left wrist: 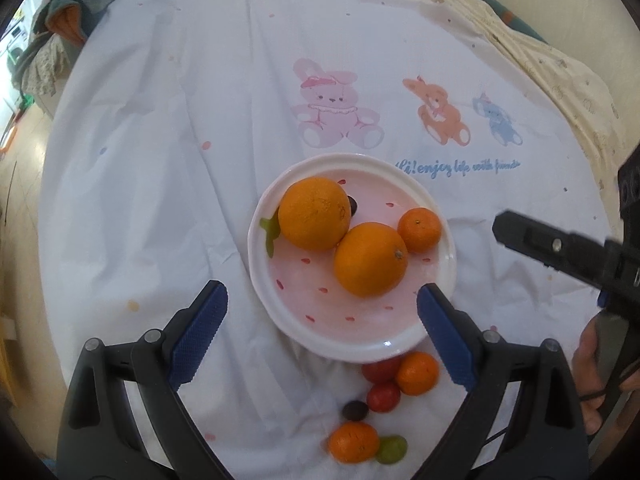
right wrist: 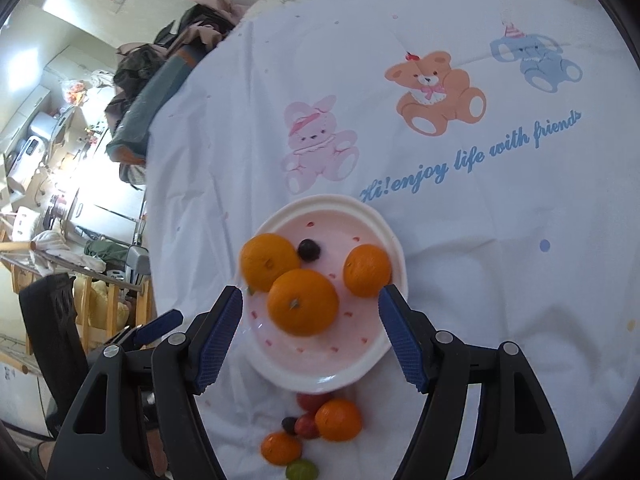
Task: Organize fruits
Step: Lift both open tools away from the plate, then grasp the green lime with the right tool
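Already on the pink-spotted plate (left wrist: 400, 342): 2 large oranges (left wrist: 370, 259), touching, 1 small mandarin (left wrist: 419, 229) just beside them and a dark grape (right wrist: 309, 249) behind. Still loose on the white printed cloth (left wrist: 200, 120), in a tight cluster just off the plate's near rim: 2 mandarins (left wrist: 417, 373), 2 red cherry tomatoes (left wrist: 383, 397), a dark grape (left wrist: 354, 410) and a green grape (left wrist: 391, 449). No long axis to mind, all roundish. Cluster sits below and behind both sets of fingertips, toward the person, so probably a pull-back and dip needed before any pick. Left gripper (left wrist: 322, 336) angled steeply down over the plate's near edge, jaws wide apart, nothing between the pads. Right gripper (right wrist: 310, 336) tilted down likewise, jaws parted, empty. Neither plainly nearer; cluster lies between the 2.
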